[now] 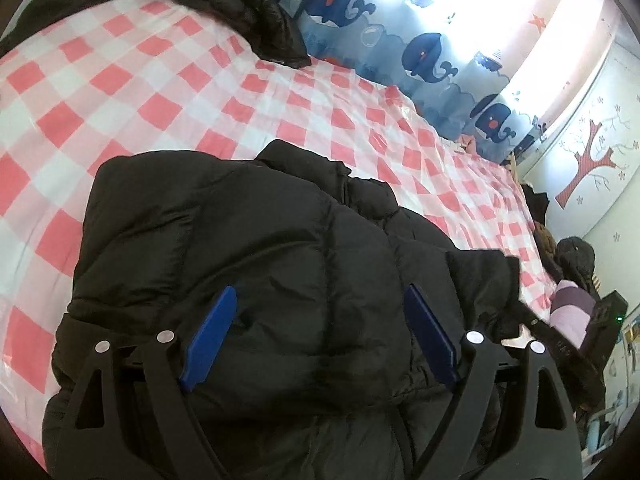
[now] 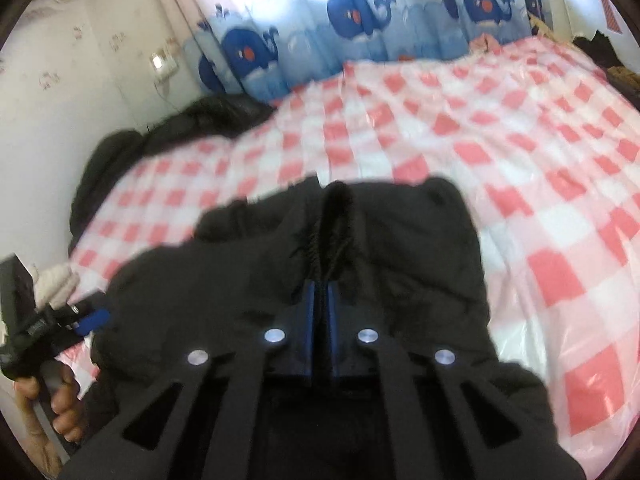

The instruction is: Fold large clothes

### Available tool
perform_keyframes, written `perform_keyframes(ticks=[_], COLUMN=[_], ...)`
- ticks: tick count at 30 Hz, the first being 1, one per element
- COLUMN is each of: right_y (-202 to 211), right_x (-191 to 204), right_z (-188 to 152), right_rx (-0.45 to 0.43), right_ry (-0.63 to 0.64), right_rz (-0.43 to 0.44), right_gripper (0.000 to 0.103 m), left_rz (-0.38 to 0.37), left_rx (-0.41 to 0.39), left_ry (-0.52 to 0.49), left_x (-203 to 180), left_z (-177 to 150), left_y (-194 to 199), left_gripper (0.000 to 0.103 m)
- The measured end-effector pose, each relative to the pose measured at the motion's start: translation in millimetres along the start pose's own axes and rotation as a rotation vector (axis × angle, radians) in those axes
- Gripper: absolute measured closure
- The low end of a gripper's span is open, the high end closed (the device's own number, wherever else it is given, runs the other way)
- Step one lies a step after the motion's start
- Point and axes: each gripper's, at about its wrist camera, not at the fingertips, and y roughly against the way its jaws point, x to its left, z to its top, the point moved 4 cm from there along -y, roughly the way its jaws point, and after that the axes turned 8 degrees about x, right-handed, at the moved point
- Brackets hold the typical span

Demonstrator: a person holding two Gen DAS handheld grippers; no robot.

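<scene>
A black puffer jacket lies bunched on a bed with a pink-and-white checked cover. My left gripper hovers low over the jacket's quilted middle, its blue pads wide apart and nothing pinched between them. In the right wrist view the jacket fills the near foreground. My right gripper is shut on a raised fold of the jacket's fabric, which stands up as a ridge just beyond the pads. The left gripper shows at the left edge of that view, held by a hand.
A second dark garment lies at the bed's far corner by the wall. A blue whale-print curtain runs behind the bed. More clothes are piled past the bed's end, near a wall with a red tree decal.
</scene>
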Motion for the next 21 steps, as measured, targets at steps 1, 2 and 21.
perform_keyframes(ticks=[1,2,21], right_y=[5.0,9.4,24.9], right_x=[-3.0,-7.7,-36.6], right_z=[6.2,13.4,47.4], right_rx=[-0.026,-0.051,-0.161], right_ry=[-0.007,-0.021,-0.045], right_rz=[-0.007,-0.005,-0.22], right_gripper=[0.097,0.097,0.031], left_rz=[-0.006,-0.015,0.17], left_rx=[-0.006,-0.012,-0.025], left_ry=[0.007,0.011,-0.023], left_x=[1.2,1.7,19.6], left_z=[0.4,0.8,4.3], left_y=[1.6,3.5,-3.8], left_gripper=[0.021,0.021,0.021])
